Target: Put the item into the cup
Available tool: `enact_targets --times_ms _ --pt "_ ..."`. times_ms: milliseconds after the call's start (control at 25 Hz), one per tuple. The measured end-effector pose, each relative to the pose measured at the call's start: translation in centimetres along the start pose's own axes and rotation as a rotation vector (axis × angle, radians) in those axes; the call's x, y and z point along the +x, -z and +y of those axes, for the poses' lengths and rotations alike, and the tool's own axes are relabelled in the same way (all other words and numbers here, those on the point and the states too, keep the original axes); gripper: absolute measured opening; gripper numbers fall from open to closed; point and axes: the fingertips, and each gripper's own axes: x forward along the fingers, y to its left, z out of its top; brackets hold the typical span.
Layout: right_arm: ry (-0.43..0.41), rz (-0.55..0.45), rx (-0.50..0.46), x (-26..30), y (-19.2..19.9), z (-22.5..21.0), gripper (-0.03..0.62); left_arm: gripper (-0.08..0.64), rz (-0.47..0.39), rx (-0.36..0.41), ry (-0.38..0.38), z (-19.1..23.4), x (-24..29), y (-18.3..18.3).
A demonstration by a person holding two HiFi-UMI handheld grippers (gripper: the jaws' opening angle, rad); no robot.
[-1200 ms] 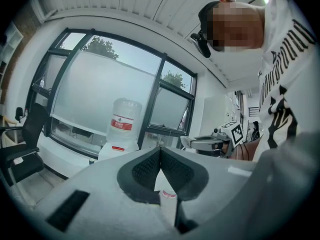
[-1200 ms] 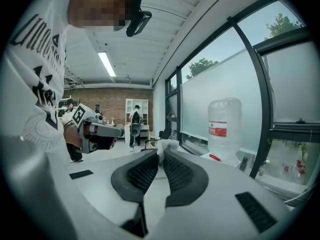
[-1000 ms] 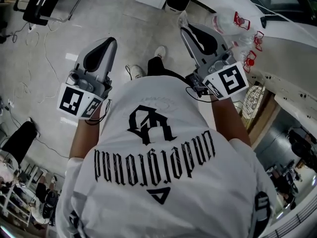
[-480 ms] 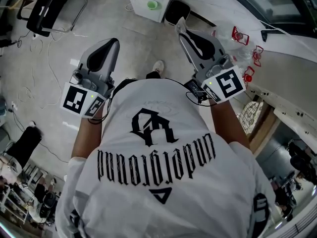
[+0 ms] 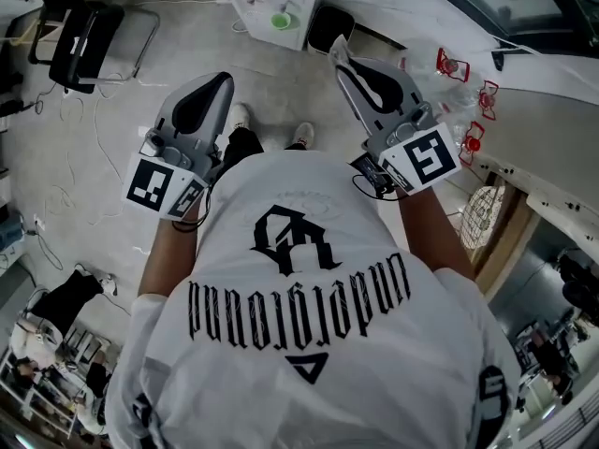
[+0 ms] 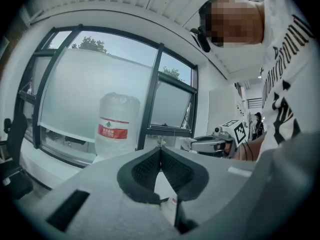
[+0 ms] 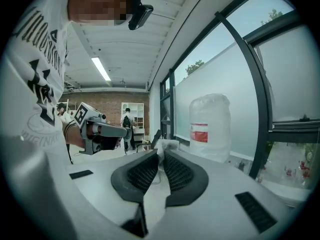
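The head view looks from above steeply down on the shirt (image 5: 299, 335), the left gripper (image 5: 223, 80), the right gripper (image 5: 337, 50) and the floor (image 5: 103, 92). Each gripper view sits close behind its own jaws and faces a little upward to the window (image 6: 95, 84). Both share the bottle (image 6: 117, 121), and each shows the other gripper.

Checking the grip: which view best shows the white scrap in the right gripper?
The right gripper view: the crumpled white scrap sits pinched by the right gripper, tips closed. The head view shows only a pale bit at that tip; the left gripper view is too distant to show it.
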Motion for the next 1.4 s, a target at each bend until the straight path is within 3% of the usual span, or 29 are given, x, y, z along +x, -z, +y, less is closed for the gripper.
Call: enact_targets --times_ms 360,920,1160,1400 --pt "0.14 -0.001 0.021 4.5 -1.7 0.0 0.046 0.015 0.013 0.024 0.171 5.4 1.7 -1.8" --pt "0.347 0.042 0.006 12.9 -2.3 1.2 0.046 0.015 0.023 0.023 0.34 15.6 -0.5 -1.9" --pt "0.365 0.065 0.04 14.5 -0.7 -0.8 0.046 0.015 0.052 0.008 0.355 17.2 1.5 0.0" --pt "0.305 0.097 0.083 16.8 2.9 -2.5 0.046 0.015 0.076 0.012 0.339 18.3 4.0 1.7"
